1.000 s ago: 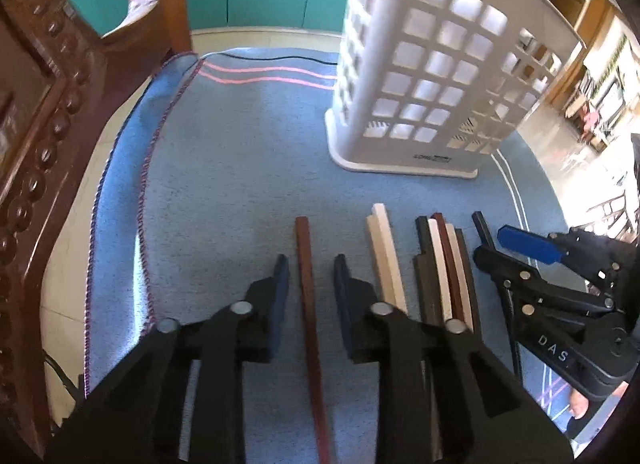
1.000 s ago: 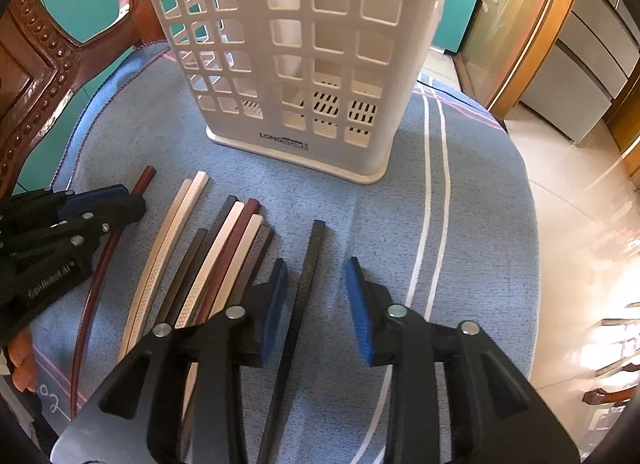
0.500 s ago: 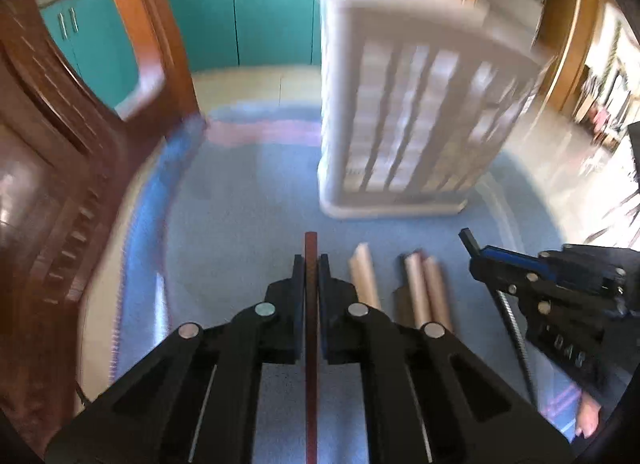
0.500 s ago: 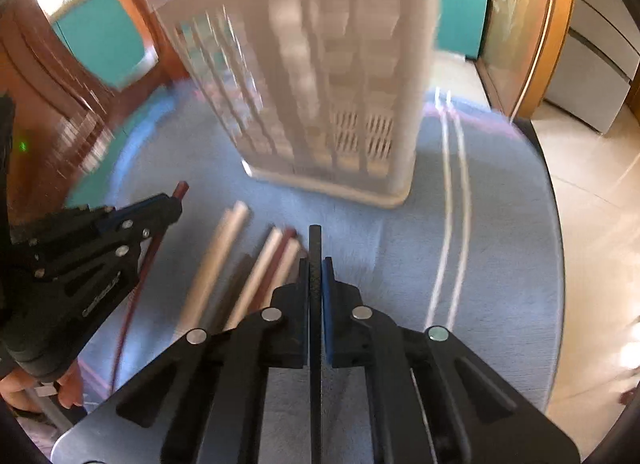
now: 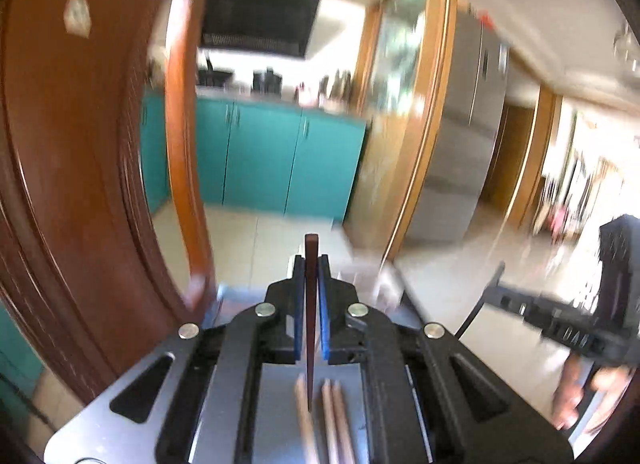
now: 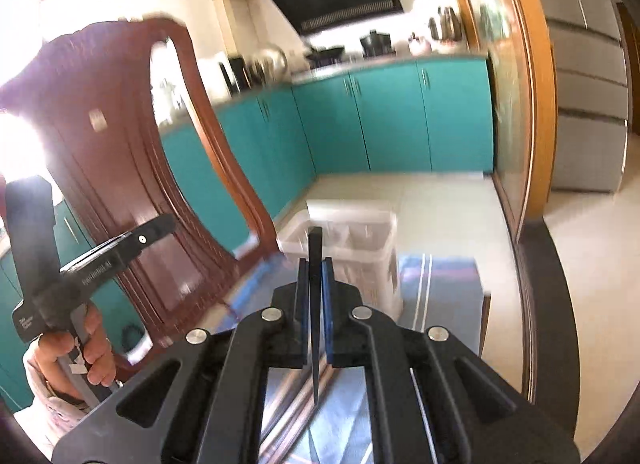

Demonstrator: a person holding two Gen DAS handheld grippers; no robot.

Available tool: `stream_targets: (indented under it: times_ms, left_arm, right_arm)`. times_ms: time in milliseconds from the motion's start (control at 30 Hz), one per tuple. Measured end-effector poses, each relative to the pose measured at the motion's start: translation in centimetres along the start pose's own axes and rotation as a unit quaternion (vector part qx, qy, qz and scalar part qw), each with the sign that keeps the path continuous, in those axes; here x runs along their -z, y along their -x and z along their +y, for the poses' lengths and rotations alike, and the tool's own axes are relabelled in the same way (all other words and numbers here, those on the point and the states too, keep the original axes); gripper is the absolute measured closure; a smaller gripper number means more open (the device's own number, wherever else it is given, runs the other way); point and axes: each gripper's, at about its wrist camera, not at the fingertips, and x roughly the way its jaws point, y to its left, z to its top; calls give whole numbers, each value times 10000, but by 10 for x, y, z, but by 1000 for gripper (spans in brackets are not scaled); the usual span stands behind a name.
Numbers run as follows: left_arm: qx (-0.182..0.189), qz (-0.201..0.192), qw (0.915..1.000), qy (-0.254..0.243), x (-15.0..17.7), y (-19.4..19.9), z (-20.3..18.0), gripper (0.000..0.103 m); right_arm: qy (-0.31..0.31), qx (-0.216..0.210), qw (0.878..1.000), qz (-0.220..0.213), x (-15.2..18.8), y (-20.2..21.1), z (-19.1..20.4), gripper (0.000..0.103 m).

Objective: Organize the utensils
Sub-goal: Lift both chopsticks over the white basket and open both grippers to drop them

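left tongs [image 5: 308, 264] clenched on a reddish-brown wooden chopstick [image 5: 310, 304]; right tongs [image 6: 315, 268] clenched on a black chopstick [image 6: 315, 304], both raised above the white plastic lattice basket [image 6: 360, 240].

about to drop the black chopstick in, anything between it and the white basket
Nothing visible. In the right wrist view the black chopstick, clamped in the right gripper, points at the open top of the basket with only air between.
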Motion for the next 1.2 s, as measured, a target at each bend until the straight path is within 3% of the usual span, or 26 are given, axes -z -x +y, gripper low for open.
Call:
stream_targets:
  times_ms: [167, 267, 367, 467, 567, 733, 867, 1067, 1133, 1200]
  left_arm:
    - [48, -1084, 9917, 697, -43, 10, 8, 96]
    - [-97, -1279, 9873, 942, -51, -7, 15, 96]
    - [-352, -1107, 9893, 880, -42, -48, 16, 96]
    - [-522, -643, 9945, 640, -26, -84, 16, 96]
    - [-614, -432, 9958, 521, -10, -97, 15, 96]
    - [-529, -345, 9959, 641, 7, -96, 23, 95]
    - [-549, -477, 9956, 588, 22, -86, 27, 94]
    - [-560, -533, 9943, 740, 53, -56, 42, 77]
    - [-575, -174, 9965, 578, 65, -62, 43, 70]
    - [-497, 558, 9959, 507, 81, -81, 45, 67]
  right_arm:
    - [-31, -182, 9991, -371, -34, 14, -8, 96]
    - [-53, -215, 9988, -434, -45, 11, -14, 96]
    - [-189, -194, 9982, -543, -49, 7, -21, 96]
    - [-531, -166, 9937, -969, -61, 10, -34, 96]
    - [-814, -49, 9872, -1370, -68, 9, -44, 96]
    - [-1010, 609, 9737, -1949, -63, -6, -56, 96]
    - [-737, 1000, 9803, -1536, -45, -44, -57, 96]
    - [-545, 1125, 9877, -936, -15, -75, -54, 96]
    - [-480, 1216, 9874, -897, -4, -76, -54, 91]
    - [-459, 1249, 9871, -893, -2, -75, -53, 68]
